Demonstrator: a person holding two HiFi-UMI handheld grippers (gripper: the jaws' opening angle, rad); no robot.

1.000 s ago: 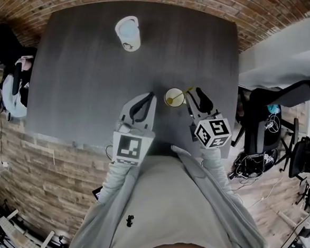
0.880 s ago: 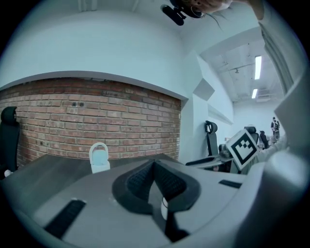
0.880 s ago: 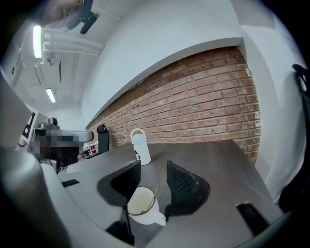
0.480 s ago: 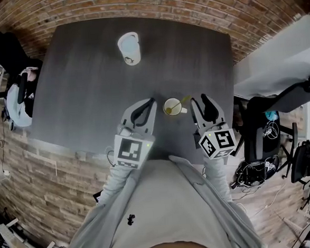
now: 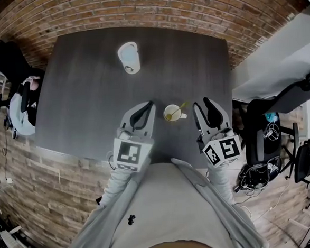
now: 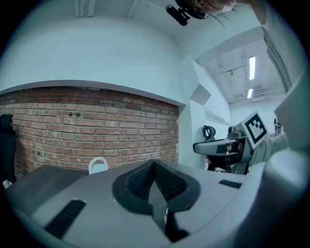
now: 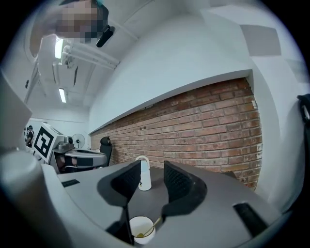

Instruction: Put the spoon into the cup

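Gaping empty, right hand-held gripper (image 7: pixel 151 177) hovers near cup (image 7: pixel 140 226) holding spoon (image 7: pixel 153 225).

Head view looks steeply down; right gripper view shares the cup (image 5: pixel 173 113).

My dark tabletop (image 5: pixel 79 94) holds a cup (image 5: pixel 172 113) mid-frame and a white bottle (image 5: pixel 129 57) higher up, well apart.

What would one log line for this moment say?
spoon in cup | left gripper shut, empty | right gripper open, empty
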